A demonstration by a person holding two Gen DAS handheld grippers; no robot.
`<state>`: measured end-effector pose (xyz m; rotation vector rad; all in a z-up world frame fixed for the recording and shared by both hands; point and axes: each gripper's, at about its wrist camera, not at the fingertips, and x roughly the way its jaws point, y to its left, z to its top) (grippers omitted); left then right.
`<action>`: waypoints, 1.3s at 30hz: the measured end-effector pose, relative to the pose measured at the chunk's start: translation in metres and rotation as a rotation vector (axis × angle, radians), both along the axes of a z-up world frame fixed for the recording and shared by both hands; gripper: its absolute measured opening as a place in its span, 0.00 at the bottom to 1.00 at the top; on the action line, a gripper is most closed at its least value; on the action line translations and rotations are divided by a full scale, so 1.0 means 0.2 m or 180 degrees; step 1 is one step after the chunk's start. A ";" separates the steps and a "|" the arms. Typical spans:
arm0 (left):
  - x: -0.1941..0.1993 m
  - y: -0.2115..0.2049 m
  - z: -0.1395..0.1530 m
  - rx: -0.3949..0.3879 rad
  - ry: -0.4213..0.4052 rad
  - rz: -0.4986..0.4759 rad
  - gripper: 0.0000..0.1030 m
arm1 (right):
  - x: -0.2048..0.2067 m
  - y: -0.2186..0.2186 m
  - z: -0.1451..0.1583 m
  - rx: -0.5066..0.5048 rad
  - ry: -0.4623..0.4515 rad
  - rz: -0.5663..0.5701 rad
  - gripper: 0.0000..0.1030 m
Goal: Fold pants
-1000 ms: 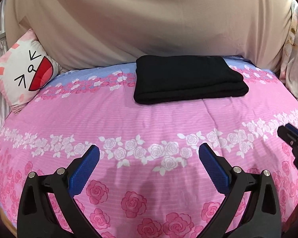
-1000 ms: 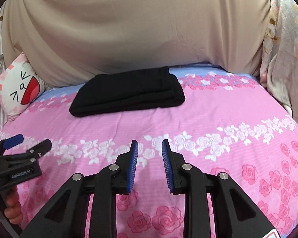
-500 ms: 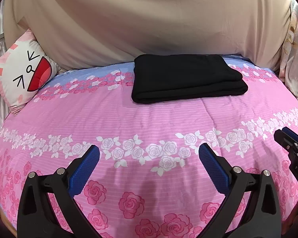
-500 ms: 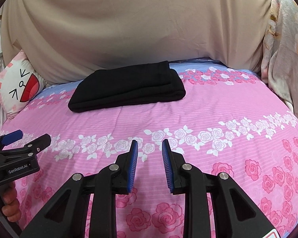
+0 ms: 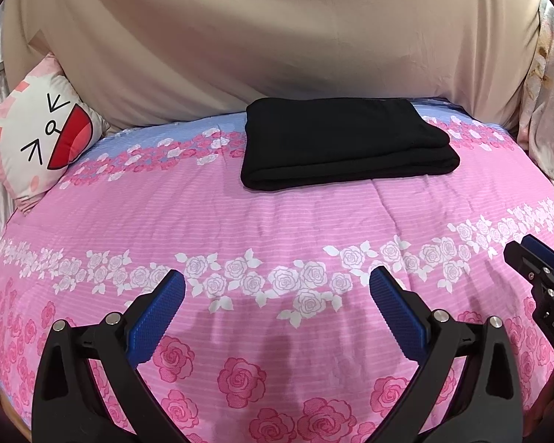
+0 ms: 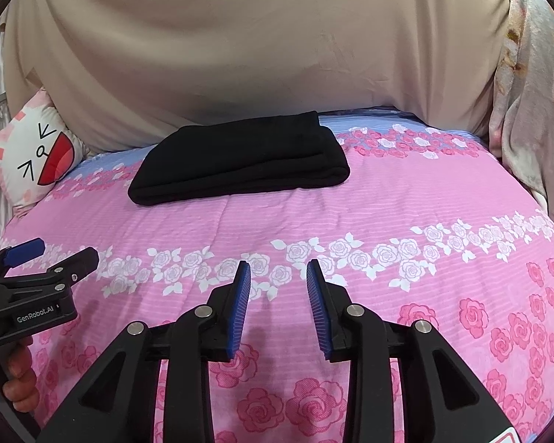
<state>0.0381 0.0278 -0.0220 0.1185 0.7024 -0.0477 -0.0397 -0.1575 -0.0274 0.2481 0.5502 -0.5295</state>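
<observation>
Black pants [image 5: 343, 144] lie folded into a neat rectangle at the far side of the pink flowered bedspread [image 5: 277, 229], also visible as the folded pants [image 6: 240, 162] in the right wrist view. My left gripper [image 5: 277, 288] hovers over the near part of the bed, wide open and empty. My right gripper [image 6: 279, 277] hangs beside it, its jaws opening with nothing between them. Both grippers are well short of the pants. The right gripper's tips [image 5: 528, 262] show at the left view's right edge; the left gripper [image 6: 51, 254] shows at the right view's left edge, held by a hand [image 6: 18, 373].
A cat-face cushion [image 5: 40, 136] leans at the far left of the bed. A beige sheet [image 5: 277, 44] hangs behind the bed. A pale flowered fabric [image 6: 532, 118] drapes at the right side.
The right gripper's jaws have spread wider apart. The pants and the left gripper have stayed as they were.
</observation>
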 end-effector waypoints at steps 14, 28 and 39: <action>0.02 -0.01 -0.02 0.0033 0.0096 0.0004 0.95 | 0.02 0.00 -0.02 0.0016 0.0032 -0.0022 0.30; 0.02 -0.03 -0.04 0.0090 0.0124 -0.0040 0.95 | 0.02 0.00 -0.02 0.0006 0.0049 -0.0017 0.30; 0.03 -0.02 -0.07 0.0078 0.0159 0.0075 0.95 | 0.03 0.00 -0.04 0.0018 0.0092 0.0012 0.31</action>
